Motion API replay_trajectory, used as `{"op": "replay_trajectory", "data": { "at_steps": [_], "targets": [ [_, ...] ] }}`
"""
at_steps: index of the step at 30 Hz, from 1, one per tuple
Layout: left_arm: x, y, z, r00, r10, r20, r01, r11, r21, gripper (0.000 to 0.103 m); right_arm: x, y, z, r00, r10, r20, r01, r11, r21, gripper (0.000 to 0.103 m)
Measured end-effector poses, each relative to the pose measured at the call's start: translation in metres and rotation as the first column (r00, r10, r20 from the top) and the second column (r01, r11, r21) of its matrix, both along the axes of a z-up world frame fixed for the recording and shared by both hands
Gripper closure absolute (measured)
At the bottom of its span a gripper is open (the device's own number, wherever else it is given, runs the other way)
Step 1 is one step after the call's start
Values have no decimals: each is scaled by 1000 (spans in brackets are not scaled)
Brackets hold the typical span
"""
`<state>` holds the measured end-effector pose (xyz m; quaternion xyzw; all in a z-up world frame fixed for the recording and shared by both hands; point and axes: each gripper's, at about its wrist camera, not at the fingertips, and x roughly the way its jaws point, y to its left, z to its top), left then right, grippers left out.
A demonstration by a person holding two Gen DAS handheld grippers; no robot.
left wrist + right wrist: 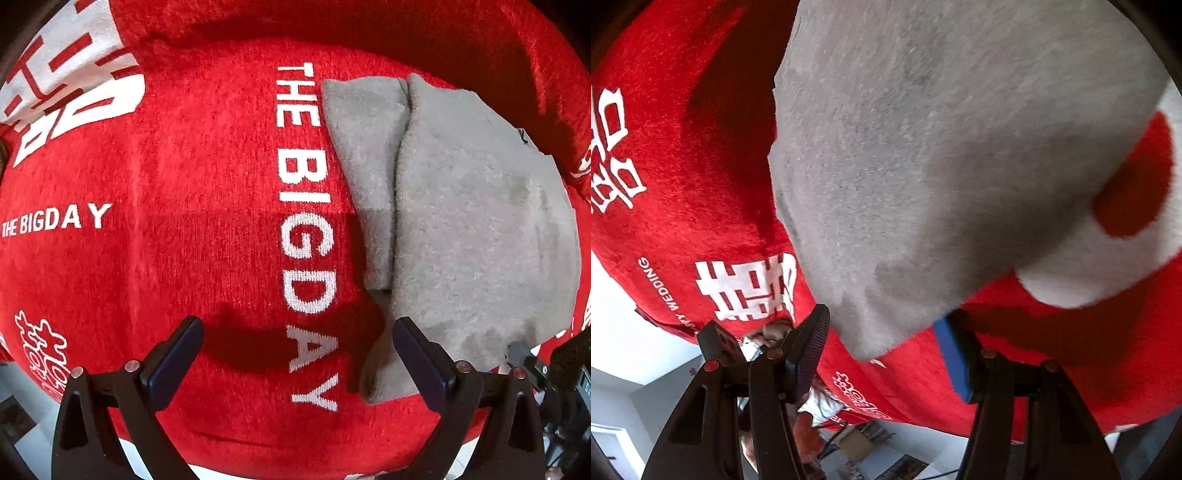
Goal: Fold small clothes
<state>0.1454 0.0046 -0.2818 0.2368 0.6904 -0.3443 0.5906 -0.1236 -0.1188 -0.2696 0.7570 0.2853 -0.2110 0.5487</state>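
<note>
A grey folded garment (461, 206) lies on a red cloth (184, 221) printed with white "THE BIG DAY" lettering. In the left wrist view my left gripper (295, 354) is open and empty, with the garment's near corner just by its right finger. In the right wrist view the same grey garment (923, 166) fills the frame. My right gripper (882, 343) is open, and the garment's near corner hangs between its fingers without being pinched.
The red cloth (683, 184) covers the whole work surface and carries white characters and a white patch (1126, 258) at the right. Beyond its near edge I see pale floor (628, 332), a cardboard box (857, 443) and dark gear (565, 387).
</note>
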Motion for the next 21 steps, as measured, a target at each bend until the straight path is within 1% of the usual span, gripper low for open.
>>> {"op": "replay_trajectory", "data": {
  "at_steps": [2,4,6,7,9,12,13,14,16,18,21],
  "targets": [
    [1,-5,-8,999,-2,-44,2,1000,-2,1,4,0,-3,999,-27,21,27,1000,9,41],
    [0,-8,-14,996,-7,-86,5,1000,-22,1,10,0,-5,997,-58,52,57,998,19,41],
    [3,-7,-16,995,5,-103,-9,999,-47,1,18,-1,-8,994,-74,74,73,997,24,41],
    [6,-7,-18,994,13,-110,-20,998,-66,1,22,-2,-9,993,-81,83,79,997,26,39],
    [18,-7,-19,993,37,-115,-49,994,-102,1,27,-3,-10,990,-96,99,93,995,32,39],
    [28,-17,-23,988,75,-134,-94,985,-142,1,31,-7,-10,984,-123,128,119,992,43,39],
    [32,-22,-25,986,78,-146,-101,983,-153,1,33,-9,-8,983,-130,126,125,991,50,43],
    [34,-26,-27,985,77,-156,-103,981,-165,1,33,-11,-6,984,-136,118,130,990,54,64],
    [36,-41,-28,980,65,-188,-103,974,-201,1,30,-14,-3,983,-135,124,129,990,54,92],
    [31,-54,-32,966,45,-256,-108,965,-239,1,27,-18,4,975,-131,179,124,991,50,93],
    [22,-78,-42,924,27,-381,-144,949,-281,1,28,-25,20,971,-92,221,93,996,7,93]
  ]
}}
